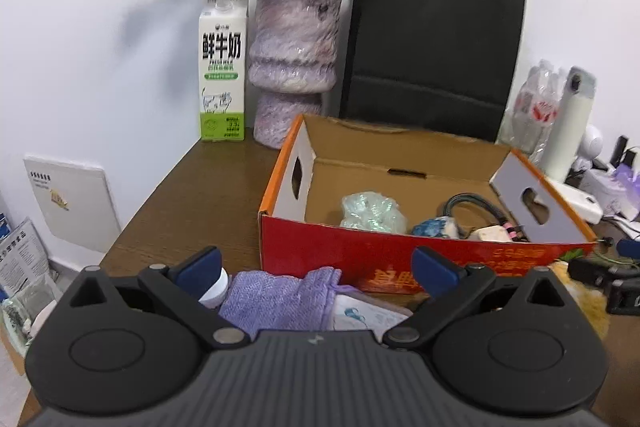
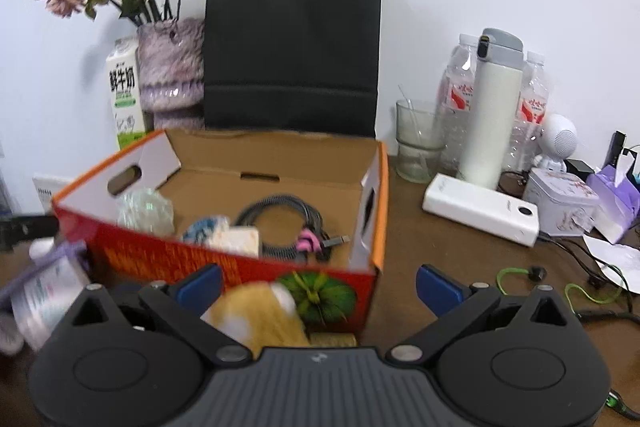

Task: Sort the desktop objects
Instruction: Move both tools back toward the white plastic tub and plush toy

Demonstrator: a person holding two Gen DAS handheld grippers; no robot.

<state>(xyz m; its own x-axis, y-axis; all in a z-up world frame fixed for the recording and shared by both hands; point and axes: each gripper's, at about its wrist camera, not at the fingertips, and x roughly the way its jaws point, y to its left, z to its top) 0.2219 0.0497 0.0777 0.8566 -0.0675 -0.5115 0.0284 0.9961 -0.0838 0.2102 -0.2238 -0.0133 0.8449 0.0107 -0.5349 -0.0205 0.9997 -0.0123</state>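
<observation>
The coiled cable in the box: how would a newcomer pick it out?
Find the open red cardboard box before the black paper bag. On its floor, right of centre, lies the coiled cable: dark, braided, cinched by a pink strap, unlike the pale bundles beside it.

Home desk [image 2: 440, 247]; vase of dried flowers [image 1: 294, 67]; milk carton [image 1: 222, 67].

Left gripper [image 1: 316, 273] hangs low over the desk [image 1: 200, 195], jaws spread wide, nothing between them; a purple cloth [image 1: 280, 297] lies just below, a white cap [image 1: 216, 291] peeking beside the left finger; ahead sits the red box [image 1: 360, 251], open, holding a bubble-wrap wad [image 1: 370, 211] and a coiled cable [image 1: 472, 205]; milk carton [image 1: 222, 71], vase [image 1: 294, 67] and black bag [image 1: 432, 55] line the wall.
</observation>
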